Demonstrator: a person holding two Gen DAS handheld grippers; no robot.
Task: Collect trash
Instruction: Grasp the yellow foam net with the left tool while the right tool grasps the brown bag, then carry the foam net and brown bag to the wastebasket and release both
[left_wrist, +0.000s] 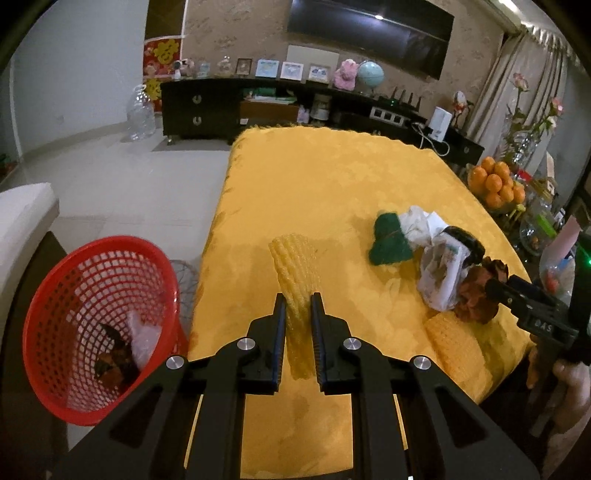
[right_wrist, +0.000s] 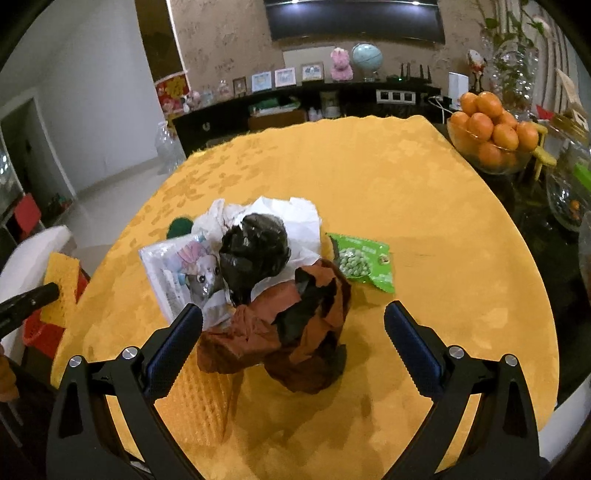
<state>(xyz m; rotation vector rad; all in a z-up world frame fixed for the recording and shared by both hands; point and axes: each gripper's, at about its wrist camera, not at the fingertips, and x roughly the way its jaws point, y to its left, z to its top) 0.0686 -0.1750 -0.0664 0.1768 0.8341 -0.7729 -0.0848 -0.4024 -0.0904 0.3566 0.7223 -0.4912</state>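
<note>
Left claw (left_wrist: 298, 306) clamps soft, light yellow foam-net sleeve (left_wrist: 293, 273) mid-length, just right of red mesh basket (left_wrist: 55, 295); right claw (right_wrist: 293, 325) gapes.

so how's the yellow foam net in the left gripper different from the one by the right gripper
The held yellow foam net is off the table, pinched in the shut left gripper; the other foam net lies flat on the tablecloth, under the open right gripper, untouched. Both are yellow ribbed mesh.

A yellow foam net sleeve (left_wrist: 295, 295) stands pinched between the left jaws. Crumpled brown paper (right_wrist: 280, 332) lies between the open right jaws, other wrappers just beyond.
</note>
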